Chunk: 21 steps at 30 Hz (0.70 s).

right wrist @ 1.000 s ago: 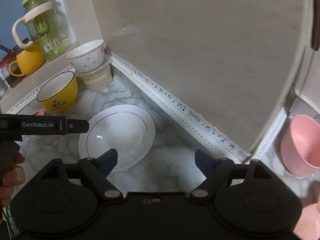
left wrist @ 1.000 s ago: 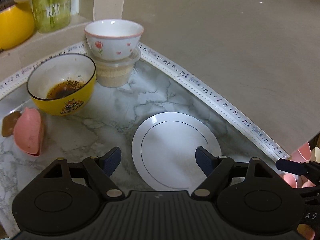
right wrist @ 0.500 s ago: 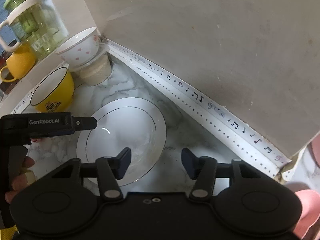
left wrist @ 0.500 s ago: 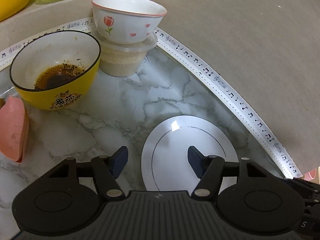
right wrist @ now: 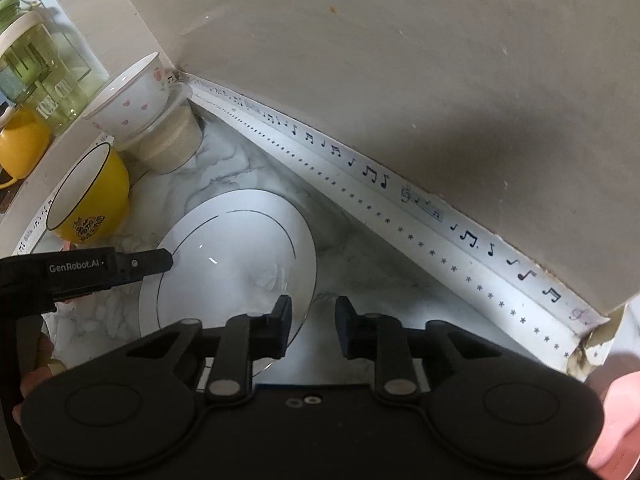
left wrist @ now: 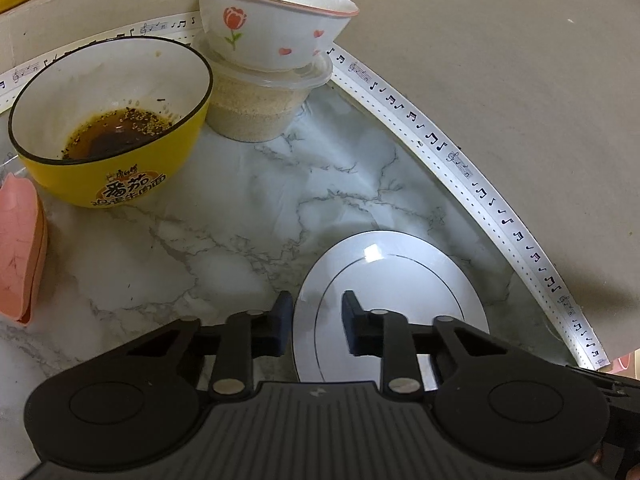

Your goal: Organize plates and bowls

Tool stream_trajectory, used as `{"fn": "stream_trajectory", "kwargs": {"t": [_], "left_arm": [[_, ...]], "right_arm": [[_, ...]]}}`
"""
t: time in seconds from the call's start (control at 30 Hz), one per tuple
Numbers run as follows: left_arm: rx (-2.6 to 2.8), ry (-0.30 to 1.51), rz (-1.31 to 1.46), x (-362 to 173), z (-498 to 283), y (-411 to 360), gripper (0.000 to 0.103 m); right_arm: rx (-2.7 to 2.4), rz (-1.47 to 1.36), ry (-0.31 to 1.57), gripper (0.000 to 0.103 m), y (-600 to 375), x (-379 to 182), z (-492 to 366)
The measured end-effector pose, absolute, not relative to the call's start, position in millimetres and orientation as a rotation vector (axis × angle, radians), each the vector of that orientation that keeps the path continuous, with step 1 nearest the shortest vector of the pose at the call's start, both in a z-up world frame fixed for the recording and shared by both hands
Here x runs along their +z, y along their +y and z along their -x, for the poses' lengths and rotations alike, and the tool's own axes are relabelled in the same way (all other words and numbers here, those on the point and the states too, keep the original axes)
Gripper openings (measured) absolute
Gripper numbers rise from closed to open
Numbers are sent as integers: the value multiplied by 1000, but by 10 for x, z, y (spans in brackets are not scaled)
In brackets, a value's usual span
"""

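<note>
A white plate [left wrist: 400,280] with a thin dark ring lies flat on the marble counter [left wrist: 248,216]. My left gripper [left wrist: 314,322] straddles its left rim. Its jaws are closing, one pad outside the rim and one over the plate, with a gap still showing. My right gripper [right wrist: 310,322] straddles the right rim of the plate [right wrist: 240,248] the same way, jaws closing. The left gripper [right wrist: 156,264] shows from the side in the right wrist view. A yellow bowl [left wrist: 120,184] with brown sauce stands at the back left. A white tulip bowl [left wrist: 272,36] sits on a lidded tub [left wrist: 256,116].
The wall [left wrist: 500,80] with a music-note strip [left wrist: 460,160] runs close behind the plate. A pink object [left wrist: 18,248] lies at the left. A green bottle [right wrist: 36,64] and a yellow mug [right wrist: 20,144] stand on a ledge. Something pink [right wrist: 616,420] shows at the lower right.
Both grippers have come down and closer to the plate. Their jaws have narrowed from wide apart to a small gap around the plate's left and right rims.
</note>
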<state>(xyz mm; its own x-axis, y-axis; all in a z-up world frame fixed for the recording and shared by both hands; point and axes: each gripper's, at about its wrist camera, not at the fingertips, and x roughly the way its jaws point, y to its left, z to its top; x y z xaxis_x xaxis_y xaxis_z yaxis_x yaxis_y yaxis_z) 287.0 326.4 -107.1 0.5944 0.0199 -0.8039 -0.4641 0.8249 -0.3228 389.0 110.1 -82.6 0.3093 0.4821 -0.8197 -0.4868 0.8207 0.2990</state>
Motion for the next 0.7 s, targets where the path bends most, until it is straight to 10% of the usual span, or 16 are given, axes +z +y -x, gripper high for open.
{"fn": "stream_trajectory", "kwargs": {"t": [0.7], "left_arm": [[286, 891, 537, -1078, -2764, 3268, 11]], "right_arm": [[657, -13, 1062, 9, 1100, -839, -3863]]}}
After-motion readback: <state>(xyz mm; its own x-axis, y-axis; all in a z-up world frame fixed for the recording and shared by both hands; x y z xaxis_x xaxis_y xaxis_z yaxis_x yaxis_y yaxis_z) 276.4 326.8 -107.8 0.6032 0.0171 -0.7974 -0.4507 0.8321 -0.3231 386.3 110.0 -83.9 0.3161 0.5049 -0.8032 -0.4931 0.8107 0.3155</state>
